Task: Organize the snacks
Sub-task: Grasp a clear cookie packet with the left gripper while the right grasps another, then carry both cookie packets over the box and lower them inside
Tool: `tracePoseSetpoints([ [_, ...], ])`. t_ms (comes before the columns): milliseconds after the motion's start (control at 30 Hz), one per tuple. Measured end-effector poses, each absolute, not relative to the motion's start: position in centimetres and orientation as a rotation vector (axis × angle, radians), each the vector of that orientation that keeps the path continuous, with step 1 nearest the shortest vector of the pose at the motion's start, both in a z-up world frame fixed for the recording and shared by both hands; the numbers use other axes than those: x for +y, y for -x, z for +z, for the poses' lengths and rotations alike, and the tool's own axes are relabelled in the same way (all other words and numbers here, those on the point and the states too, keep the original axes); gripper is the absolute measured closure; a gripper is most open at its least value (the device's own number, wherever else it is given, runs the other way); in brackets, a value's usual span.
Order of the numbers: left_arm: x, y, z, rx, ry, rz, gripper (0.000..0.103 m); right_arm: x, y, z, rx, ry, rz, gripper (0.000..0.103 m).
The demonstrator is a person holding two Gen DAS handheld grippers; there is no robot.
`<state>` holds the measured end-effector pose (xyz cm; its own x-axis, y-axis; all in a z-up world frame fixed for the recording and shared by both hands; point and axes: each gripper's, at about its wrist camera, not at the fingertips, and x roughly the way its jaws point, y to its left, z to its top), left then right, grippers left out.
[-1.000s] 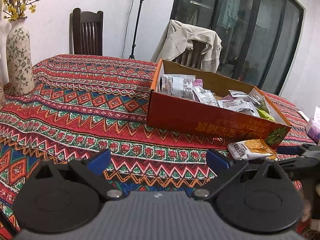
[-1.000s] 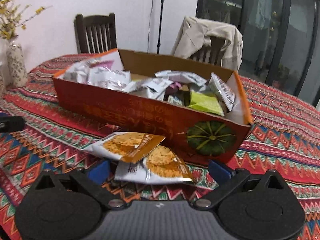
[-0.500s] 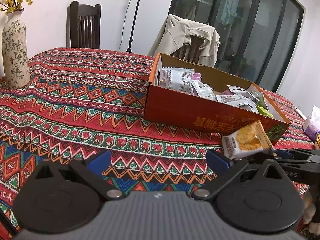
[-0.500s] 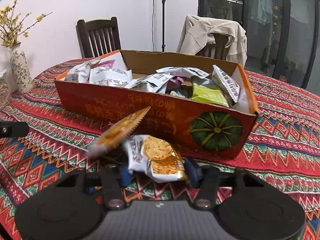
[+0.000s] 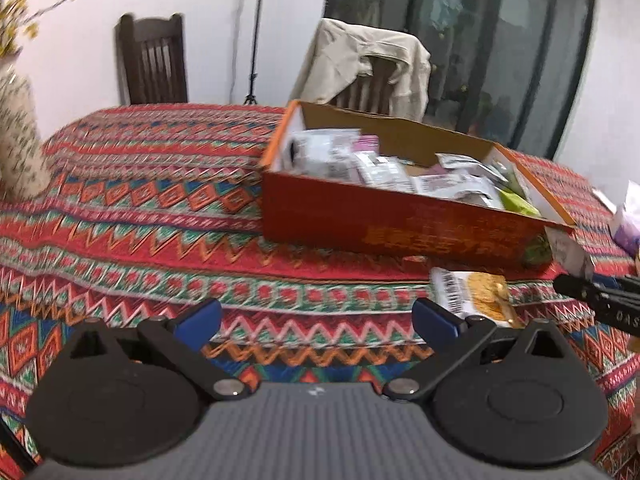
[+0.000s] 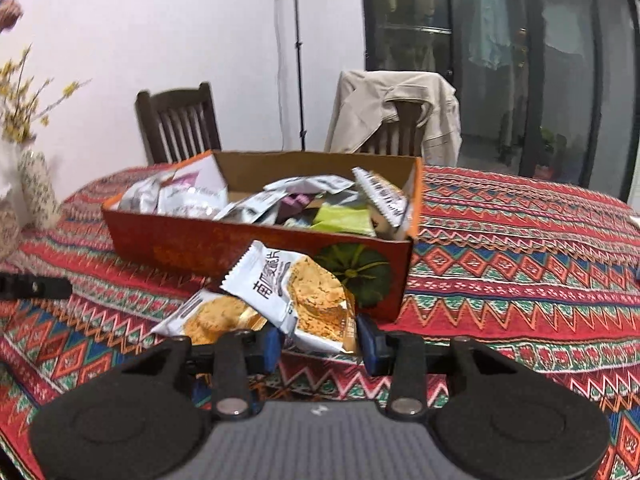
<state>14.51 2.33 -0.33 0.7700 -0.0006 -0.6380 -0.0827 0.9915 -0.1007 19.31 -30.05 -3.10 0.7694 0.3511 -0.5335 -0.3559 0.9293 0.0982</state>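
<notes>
An orange cardboard box [image 6: 248, 246] [image 5: 400, 224] holds several snack packets. My right gripper [image 6: 318, 344] is shut on a white cracker packet [image 6: 304, 300] and holds it lifted in front of the box's near wall. A second cracker packet [image 6: 216, 320] [image 5: 476, 292] lies on the tablecloth just below and left of it. My left gripper [image 5: 316, 320] is open and empty above the cloth, left of the loose packet. The right gripper's fingers [image 5: 600, 296] show at the right edge of the left wrist view.
The table has a red patterned cloth [image 5: 140, 208]. A floral vase [image 5: 18, 136] [image 6: 38, 192] stands at the far left. Two wooden chairs [image 6: 178, 120] stand behind the table, one draped with a beige jacket [image 6: 396, 108]. A purple pack [image 5: 628, 228] lies at the right edge.
My right gripper has risen with one cracker packet; the other packet slipped off and lies flat on the cloth. The left gripper shifted slightly and stays open.
</notes>
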Motion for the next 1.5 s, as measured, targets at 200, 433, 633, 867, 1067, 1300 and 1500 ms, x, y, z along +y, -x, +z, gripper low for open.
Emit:
tracePoseSetpoints([
  [200,-2.4,-16.8,0.8,0.705,0.039,-0.014,0.000,-31.6,-19.3,-3.1,0.563,-0.064,0.359,0.065],
  [433,-7.4,-20.1,-0.9,0.755,0.026,-0.054,0.000,-32.0,-19.0,-3.0,0.543,-0.093,0.352,0.065],
  [633,-10.0,-21.7,-2.3,0.779,-0.023,-0.057,0.000,-32.5,-19.0,-2.9,0.547,-0.122,0.337,0.065],
  [867,-10.4,-22.7,-4.6,0.838,-0.019,-0.037,0.000,-32.8,-19.1,-3.0,0.556,-0.128,0.325,0.065],
  [1067,-10.4,-22.4,-4.9,0.804,-0.030,-0.036,0.000,-32.5,-19.2,-3.1,0.562,-0.122,0.323,0.065],
  [1300,-10.9,-21.2,-4.0,0.784,-0.054,-0.092,0.034,-32.5,-19.2,-3.2,0.559,-0.117,0.325,0.065],
  [1500,-10.5,-20.2,-3.0,0.756,-0.046,-0.101,0.045,-32.5,-18.8,-2.9,0.537,-0.116,0.338,0.065],
])
